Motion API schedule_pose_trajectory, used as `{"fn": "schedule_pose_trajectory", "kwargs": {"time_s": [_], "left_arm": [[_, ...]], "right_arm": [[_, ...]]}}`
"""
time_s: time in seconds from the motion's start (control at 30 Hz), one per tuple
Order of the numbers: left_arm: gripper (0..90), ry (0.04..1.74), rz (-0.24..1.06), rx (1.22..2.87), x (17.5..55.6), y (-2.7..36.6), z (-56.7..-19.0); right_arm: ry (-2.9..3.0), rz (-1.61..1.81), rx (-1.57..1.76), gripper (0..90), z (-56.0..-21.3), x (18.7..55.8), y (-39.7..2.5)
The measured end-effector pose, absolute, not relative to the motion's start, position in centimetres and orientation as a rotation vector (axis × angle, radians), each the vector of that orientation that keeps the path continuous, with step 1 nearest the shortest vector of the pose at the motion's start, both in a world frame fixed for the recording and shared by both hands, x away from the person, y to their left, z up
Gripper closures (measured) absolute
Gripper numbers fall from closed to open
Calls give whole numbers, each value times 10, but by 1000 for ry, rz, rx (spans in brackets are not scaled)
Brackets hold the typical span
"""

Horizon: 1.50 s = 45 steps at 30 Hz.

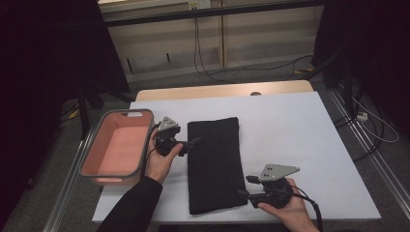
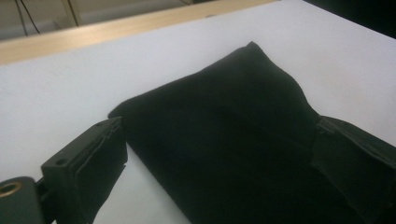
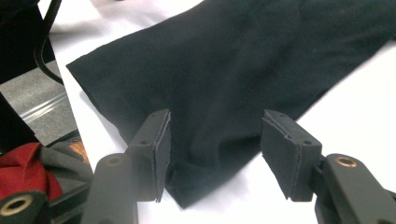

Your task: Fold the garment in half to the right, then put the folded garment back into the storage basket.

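Both grippers' fingers astride black cloth corners.

Left forearm, dark sleeve, enters frame at 6 o'clock, angling toward 1 o'clock. Left hand wrapped round left gripper, jaws spread wide, pointing toward 3 o'clock. Right hand low at 5 o'clock, grasping right gripper from beneath; jaws parted, aimed toward 9 o'clock.
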<state>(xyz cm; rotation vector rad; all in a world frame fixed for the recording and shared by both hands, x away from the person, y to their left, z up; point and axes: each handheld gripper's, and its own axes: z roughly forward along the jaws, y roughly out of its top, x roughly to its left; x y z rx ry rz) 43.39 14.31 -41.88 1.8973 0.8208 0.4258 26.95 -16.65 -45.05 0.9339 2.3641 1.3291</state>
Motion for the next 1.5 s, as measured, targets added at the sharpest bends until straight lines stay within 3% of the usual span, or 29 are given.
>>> {"fn": "schedule_pose_trajectory", "kwargs": {"time_s": [0.57, 1.17, 1.5], "left_arm": [[49, 775, 437, 1955, 393, 156, -433], [48, 791, 421, 1973, 380, 163, -448], [49, 783, 422, 1986, 380, 160, -449]], "right_arm": [[2503, 1314, 770, 321, -453, 282, -130], [2596, 1202, 475, 511, -457, 266, -97], [2663, 1076, 451, 450, -471, 268, -85]]}}
